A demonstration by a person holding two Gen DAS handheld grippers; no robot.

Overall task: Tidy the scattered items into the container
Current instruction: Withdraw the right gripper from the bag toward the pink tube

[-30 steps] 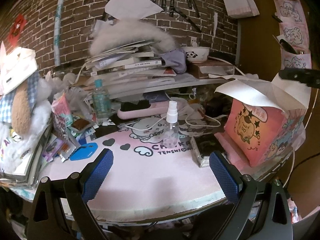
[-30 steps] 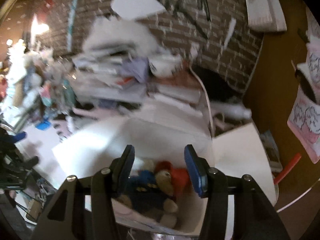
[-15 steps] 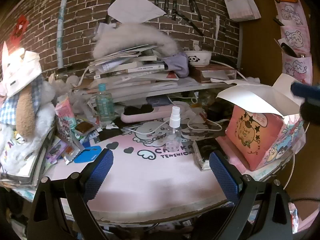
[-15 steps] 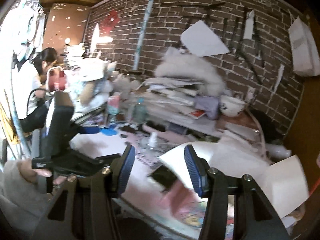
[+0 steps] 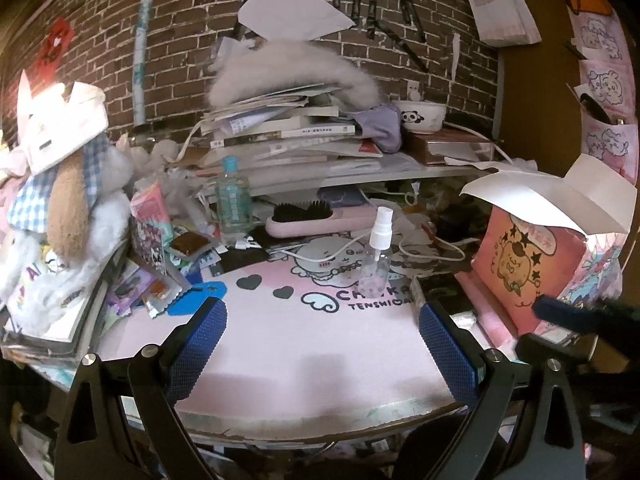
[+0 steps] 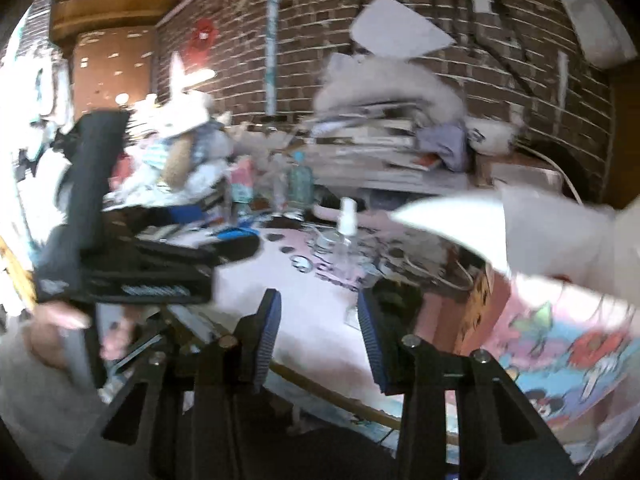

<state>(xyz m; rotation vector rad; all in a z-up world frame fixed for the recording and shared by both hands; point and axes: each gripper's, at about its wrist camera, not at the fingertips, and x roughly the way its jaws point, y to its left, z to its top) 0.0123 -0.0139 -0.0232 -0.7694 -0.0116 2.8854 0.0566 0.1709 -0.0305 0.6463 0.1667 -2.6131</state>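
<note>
A pink cartoon-printed cardboard box (image 5: 528, 268) with open white flaps stands at the desk's right; it also shows in the right wrist view (image 6: 560, 320). A small clear spray bottle (image 5: 376, 258) stands upright mid-desk on the pink mat (image 5: 312, 344), and shows blurred in the right wrist view (image 6: 346, 236). My left gripper (image 5: 322, 344) is open and empty above the mat's near edge. My right gripper (image 6: 318, 342) is open and empty, low at the desk's front edge, left of the box. The right gripper's tip (image 5: 580, 316) shows at the left view's right edge.
A pink hairbrush (image 5: 316, 220), a water bottle (image 5: 232, 204), snack packets (image 5: 160, 288) and white cables (image 5: 424, 248) lie behind the spray bottle. A plush dog (image 5: 60, 208) sits at the left. Stacked books (image 5: 288, 132) and a panda bowl (image 5: 420, 114) fill the back shelf.
My right gripper came up out of the box, where it was over plush toys, and swung left and down to the desk's front. My left gripper stayed nearly still.
</note>
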